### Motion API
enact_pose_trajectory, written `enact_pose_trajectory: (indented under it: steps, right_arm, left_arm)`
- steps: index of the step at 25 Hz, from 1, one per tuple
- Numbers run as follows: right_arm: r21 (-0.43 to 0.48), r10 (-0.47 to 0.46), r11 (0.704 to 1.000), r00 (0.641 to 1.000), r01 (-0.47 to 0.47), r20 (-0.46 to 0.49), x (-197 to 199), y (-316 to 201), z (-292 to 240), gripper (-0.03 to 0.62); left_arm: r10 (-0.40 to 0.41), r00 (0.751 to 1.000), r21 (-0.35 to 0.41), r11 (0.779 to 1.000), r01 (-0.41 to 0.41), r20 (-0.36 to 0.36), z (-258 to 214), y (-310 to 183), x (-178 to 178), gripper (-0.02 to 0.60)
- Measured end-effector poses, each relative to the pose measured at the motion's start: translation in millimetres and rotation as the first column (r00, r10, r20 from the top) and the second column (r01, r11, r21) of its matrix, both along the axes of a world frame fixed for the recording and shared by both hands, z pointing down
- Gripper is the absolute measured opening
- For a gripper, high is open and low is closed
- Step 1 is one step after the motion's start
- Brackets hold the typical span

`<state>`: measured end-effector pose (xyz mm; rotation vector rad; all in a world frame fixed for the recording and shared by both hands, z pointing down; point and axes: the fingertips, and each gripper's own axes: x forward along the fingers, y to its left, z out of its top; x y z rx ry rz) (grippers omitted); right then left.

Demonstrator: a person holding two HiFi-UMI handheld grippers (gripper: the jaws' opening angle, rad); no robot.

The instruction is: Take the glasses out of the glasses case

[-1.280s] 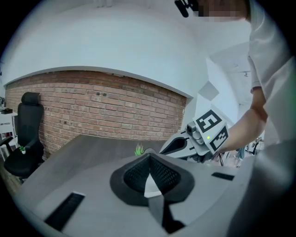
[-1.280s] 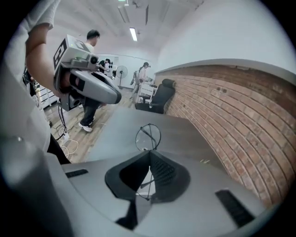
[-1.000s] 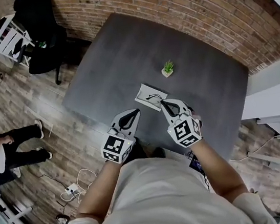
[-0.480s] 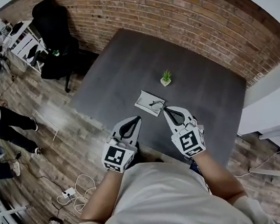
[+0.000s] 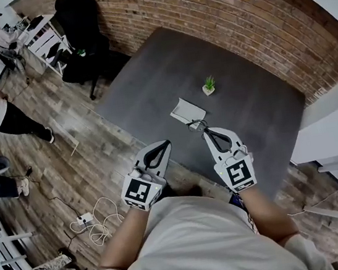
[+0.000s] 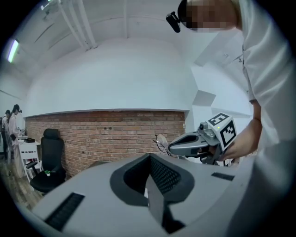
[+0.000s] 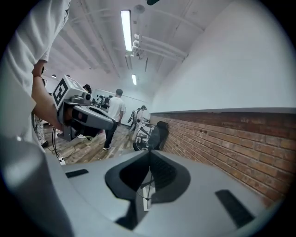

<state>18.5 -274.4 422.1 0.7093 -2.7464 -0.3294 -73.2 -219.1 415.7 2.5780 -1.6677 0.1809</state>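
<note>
My right gripper (image 5: 206,131) is pinched on the glasses (image 5: 197,124), which stick out beyond its tips towards the case (image 5: 185,109), the frame crosswise, I think. My left gripper (image 5: 165,143) is closed, empty, farther off.

No legible text or labels

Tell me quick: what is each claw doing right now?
Left claw: closed, nothing in it.
Right claw: closed on the thin dark wire-frame glasses.
</note>
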Motion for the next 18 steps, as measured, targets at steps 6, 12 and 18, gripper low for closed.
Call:
enact_pose_trajectory:
  steps: [6, 12, 18]
  right_arm:
    - [0.005, 0.012, 1.000, 0.999, -0.012, 0.044, -11, 26, -12, 0.012]
    - [0.017, 0.048, 0.999, 0.997, -0.049, 0.063, -38, 61, -30, 0.012]
    - [0.047, 0.056, 0.997, 0.997, -0.058, 0.048, -78, 113, -44, 0.012]
  left_arm:
    - [0.013, 1.000, 0.014, 1.000, -0.012, -0.010, -9, 23, -17, 0.011]
    - [0.060, 0.998, 0.032, 0.998, -0.059, -0.023, -24, 56, -49, 0.011]
    - [0.118, 0.993, 0.048, 0.992, -0.116, -0.033, -33, 107, -80, 0.011]
